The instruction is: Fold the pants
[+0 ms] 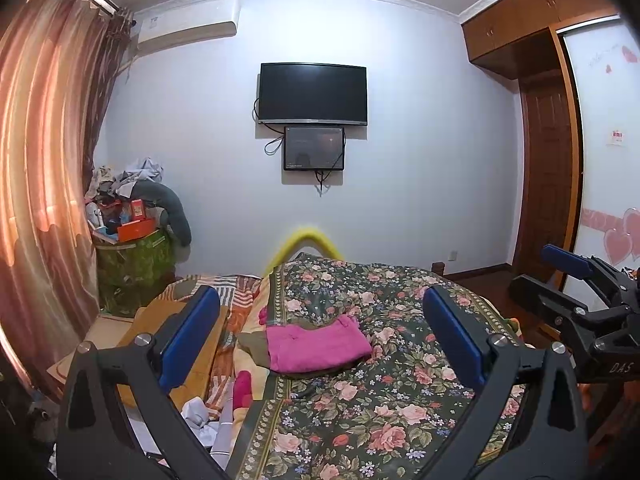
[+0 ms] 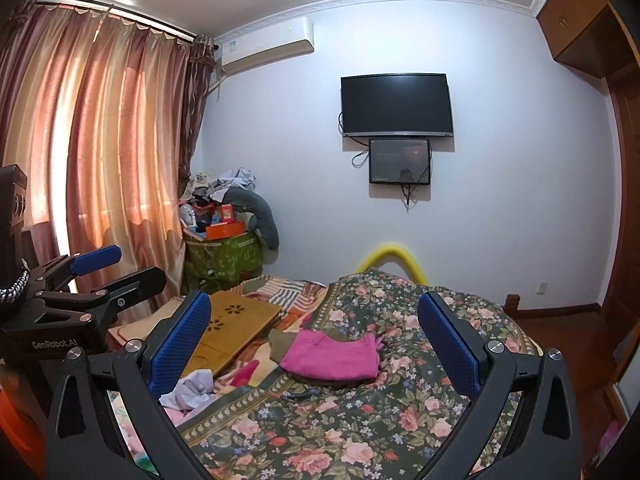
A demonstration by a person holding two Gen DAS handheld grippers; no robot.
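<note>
Both claws spread wide, gripping nothing: left gripper (image 1: 320, 336) and right gripper (image 2: 316, 340) hover above the near end of the bed, pointed at the far wall. Pink pants (image 1: 316, 344) lie on the floral bedspread (image 1: 400, 392), already a compact folded block, sitting on top of an olive-green garment (image 1: 256, 346) that sticks out past the pants' left side. Neither claw touches the pants; both are well apart from them.

Step judgement: fold looks done or close to it, and the grippers seem pulled back. If anything remains, the next move would call for dropping down to the pants' near edge and pinching only the pink layer, not the olive cloth underneath.

Around the pants: wooden lap tray (image 2: 236, 328) to their left, white crumpled cloth (image 2: 188, 392) nearer the camera on that side, a second pink item (image 1: 242, 390) beside the bedspread's edge. Green bin (image 1: 132, 268) piled with clutter sits far left by the curtain (image 1: 44, 160). TV (image 1: 312, 94) is on the wall beyond. Nothing blocks a straight reach; the olive garment is the snag risk.
</note>
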